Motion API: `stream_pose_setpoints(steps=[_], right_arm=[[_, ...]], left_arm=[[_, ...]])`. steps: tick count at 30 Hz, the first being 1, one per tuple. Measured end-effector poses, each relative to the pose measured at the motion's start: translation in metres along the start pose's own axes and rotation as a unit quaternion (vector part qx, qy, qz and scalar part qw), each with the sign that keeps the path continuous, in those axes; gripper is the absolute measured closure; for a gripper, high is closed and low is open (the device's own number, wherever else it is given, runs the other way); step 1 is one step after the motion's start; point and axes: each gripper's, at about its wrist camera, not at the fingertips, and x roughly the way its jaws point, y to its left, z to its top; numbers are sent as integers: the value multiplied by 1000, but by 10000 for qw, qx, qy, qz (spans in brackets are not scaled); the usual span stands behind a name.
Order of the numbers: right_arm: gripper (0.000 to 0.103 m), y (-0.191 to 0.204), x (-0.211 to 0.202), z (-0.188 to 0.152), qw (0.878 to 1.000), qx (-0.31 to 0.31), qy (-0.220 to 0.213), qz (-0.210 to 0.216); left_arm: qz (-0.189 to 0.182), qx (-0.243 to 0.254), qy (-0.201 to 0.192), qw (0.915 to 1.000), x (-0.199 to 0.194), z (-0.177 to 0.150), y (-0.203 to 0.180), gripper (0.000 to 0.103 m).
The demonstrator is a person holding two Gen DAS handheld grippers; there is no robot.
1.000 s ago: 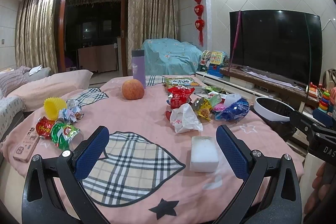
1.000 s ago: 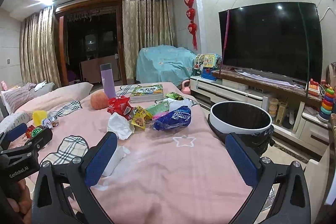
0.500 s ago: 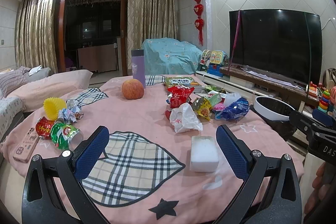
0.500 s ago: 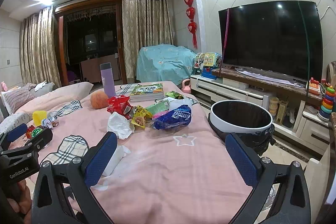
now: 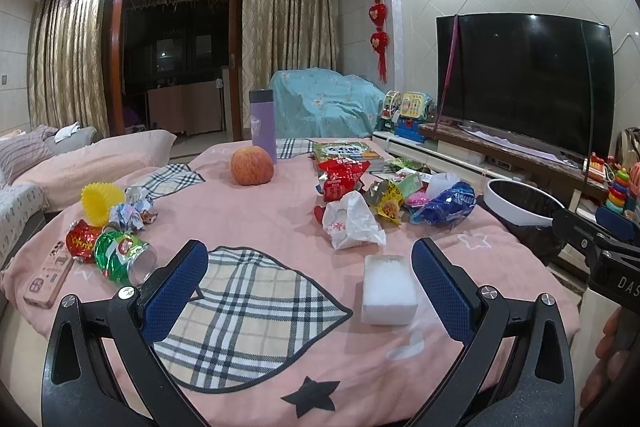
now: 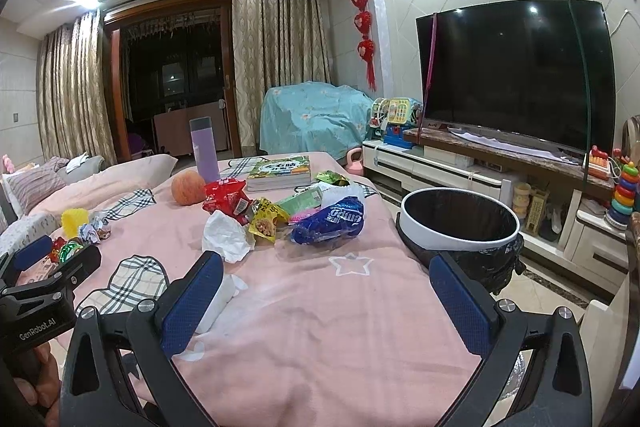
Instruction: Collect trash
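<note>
Trash lies on a pink-clothed table [image 5: 260, 227]: a white crumpled bag [image 5: 352, 223], a red wrapper [image 5: 340, 175], a yellow wrapper [image 5: 386, 201], a blue bag [image 5: 444, 205] and foil wrappers at the left [image 5: 116, 251]. A white foam block [image 5: 388, 289] lies just inside my left gripper's right finger. My left gripper [image 5: 308, 287] is open and empty above the table's near edge. My right gripper [image 6: 326, 301] is open and empty, with the blue bag [image 6: 328, 223] ahead. The white-rimmed bin with a black liner [image 6: 460, 219] stands right of the table.
An apple [image 5: 252, 166], a purple flask [image 5: 263, 125], a book [image 5: 346, 153], a yellow cup [image 5: 98, 201] and a remote [image 5: 48, 277] also lie on the table. A TV stand [image 6: 500, 167] with toys runs along the right wall. A sofa [image 5: 80, 159] is at the left.
</note>
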Motion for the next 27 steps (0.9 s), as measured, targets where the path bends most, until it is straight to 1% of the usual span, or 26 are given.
stream_pose_setpoints(steps=[9, 14, 16, 19, 23, 25, 27], right_arm=[[0, -3, 4, 0, 10000, 35, 62, 39], [0, -7, 14, 1, 9998, 46, 177, 75], [0, -9, 19, 1, 9996, 65, 248, 90], [0, -15, 32, 1, 9986, 146, 464, 215], [0, -19, 46, 0, 9973, 169, 671, 243], [0, -21, 53, -1, 9964, 184, 783, 279], [0, -22, 61, -2, 9953, 201, 891, 308]], left_arm=[[-34, 30, 166, 9999, 9, -3, -3, 0], [-130, 55, 420, 9990, 23, -7, -6, 0], [-250, 89, 609, 9978, 32, -10, -9, 0], [-468, 116, 955, 9943, 49, -16, -15, 0], [-614, 291, 1338, 9887, 70, -25, -30, 0], [-713, 333, 1567, 9845, 81, -29, -37, 0], [-766, 335, 1684, 9822, 87, -31, -40, 0]])
